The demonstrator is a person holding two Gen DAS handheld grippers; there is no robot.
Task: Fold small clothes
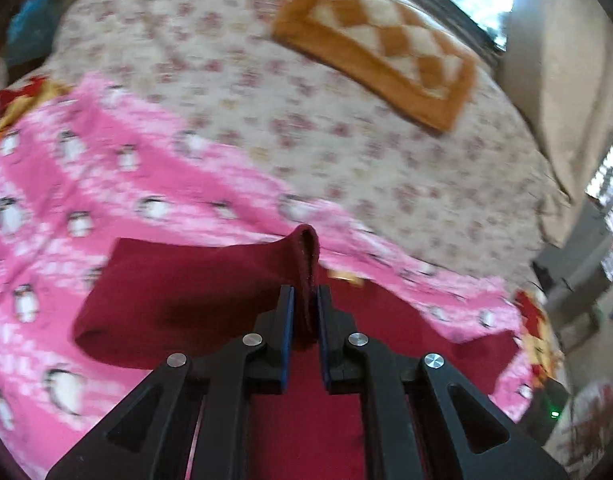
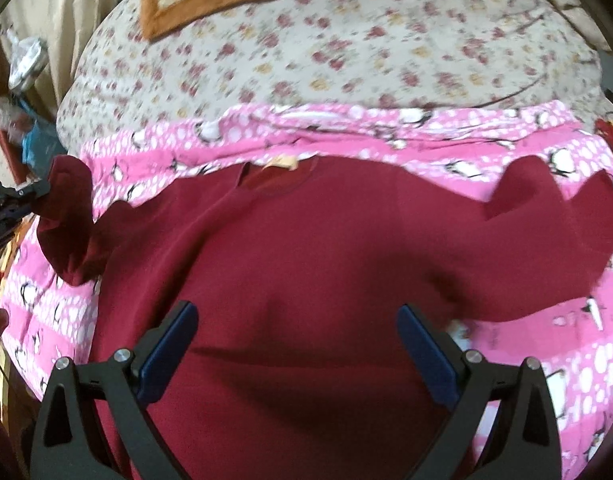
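Bed filling both views, dressed in a cream floral sheet. Pink penguin-print blanket spread across the near half of it. Maroon sweater lying flat on that blanket, neckline with a small yellow tag turned toward the far side, body running back under the right gripper. One sleeve spread out to the right in the right wrist view, its cuff resting on the blanket. Other sleeve lifted off the blanket at the left, cuff end pulled up into a peak. Orange and cream checked mat farther back on the floral sheet, well apart from the sweater. Curtain and bright window beyond the bed's far edge, blurred.

Left gripper with jaws closed tight on the raised sleeve's cuff edge, maroon fabric pinched between the blue pads and sticking up above them. Same gripper glimpsed at the left edge of the right wrist view, holding that bunched sleeve.

Right gripper hovering over the sweater's body, jaws spread wide, nothing between the blue pads, fabric lying below them.
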